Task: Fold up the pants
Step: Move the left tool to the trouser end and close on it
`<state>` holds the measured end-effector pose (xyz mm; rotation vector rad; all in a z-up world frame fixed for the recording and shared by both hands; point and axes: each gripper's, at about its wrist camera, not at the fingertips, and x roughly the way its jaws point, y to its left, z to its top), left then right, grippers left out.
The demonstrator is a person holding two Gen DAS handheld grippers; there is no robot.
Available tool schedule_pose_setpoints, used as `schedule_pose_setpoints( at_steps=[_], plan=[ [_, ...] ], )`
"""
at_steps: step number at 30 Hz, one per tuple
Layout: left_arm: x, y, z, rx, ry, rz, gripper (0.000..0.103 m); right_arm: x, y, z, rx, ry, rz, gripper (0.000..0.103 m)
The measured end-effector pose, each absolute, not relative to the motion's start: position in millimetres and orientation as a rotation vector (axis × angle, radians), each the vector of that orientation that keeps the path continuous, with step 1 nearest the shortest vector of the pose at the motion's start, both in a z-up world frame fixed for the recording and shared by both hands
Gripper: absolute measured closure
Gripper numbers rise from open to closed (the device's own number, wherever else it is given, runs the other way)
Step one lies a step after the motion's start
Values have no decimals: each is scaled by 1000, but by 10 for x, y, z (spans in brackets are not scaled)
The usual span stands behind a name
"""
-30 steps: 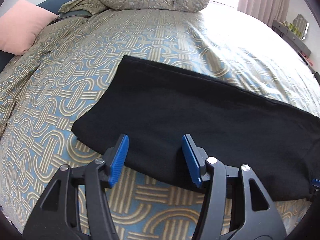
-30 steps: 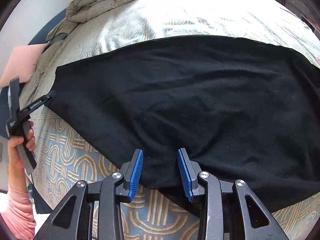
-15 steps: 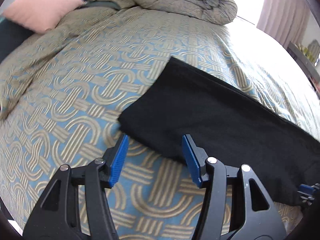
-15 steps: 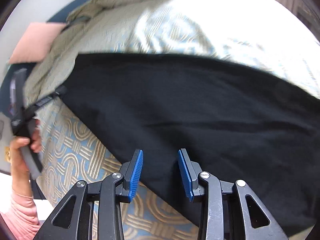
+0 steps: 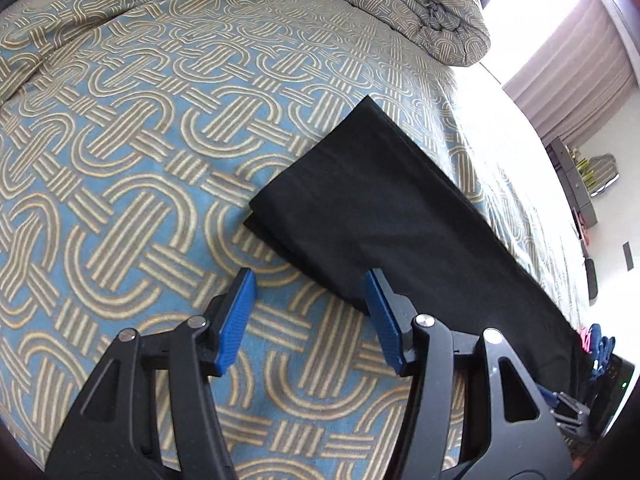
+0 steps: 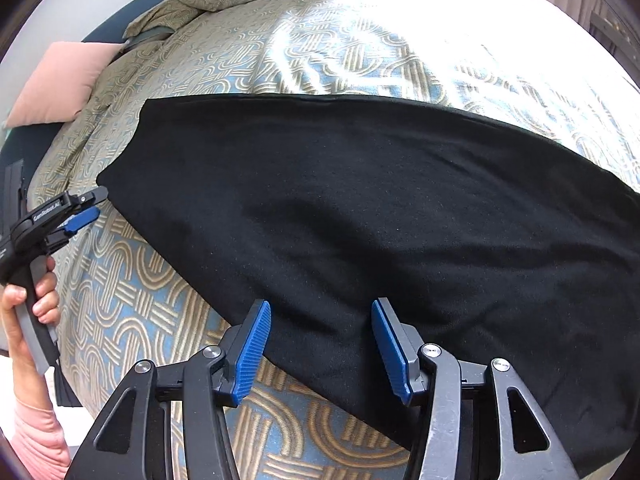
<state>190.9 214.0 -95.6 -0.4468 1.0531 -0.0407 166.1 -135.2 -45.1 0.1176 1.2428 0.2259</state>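
Note:
Black pants (image 6: 380, 216) lie flat, folded lengthwise, across a patterned blue and tan bedspread (image 5: 120, 160). In the left wrist view the pants (image 5: 380, 220) run from their narrow end near the middle toward the lower right. My left gripper (image 5: 310, 316) is open and empty, just short of the near corner of that end; it also shows in the right wrist view (image 6: 86, 206) at the far left. My right gripper (image 6: 320, 344) is open and empty, hovering over the pants' near edge.
A bundled quilt (image 5: 400, 4) lies at the head of the bed. A pink pillow (image 6: 60, 84) sits at the left. Curtains (image 5: 580, 60) and a bright window are at the right. A shelf (image 5: 580, 184) stands by the wall.
My left gripper has moved left along the pants to their narrow end. My right gripper has shifted a little along the near edge. Both stayed open.

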Motion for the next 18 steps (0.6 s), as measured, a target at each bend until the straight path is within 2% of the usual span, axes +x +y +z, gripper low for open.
schedule_pose_setpoints(
  at_steps=[4,5,6,7,14,18],
  plan=[
    [2042,2148,-977,-520,1054,-57,45,1671,-1354,-447,121,1243,226,49],
    [2069,2160,-977,-530,1047,-49,59,1678,-1355,-451,125,1243,227,49],
    [2091,2167,-976,-540,1040,-44,87,1685,-1356,-457,131,1243,228,48],
    [2113,2158,-981,-550,1038,-57,100,1694,-1355,-462,135,1243,230,48],
    [2153,1996,-862,-471,970,-63,101,1722,-1352,-464,127,1250,233,46],
    [2199,2000,-822,-460,974,-70,101,1731,-1331,-465,128,1250,233,42]
  ],
)
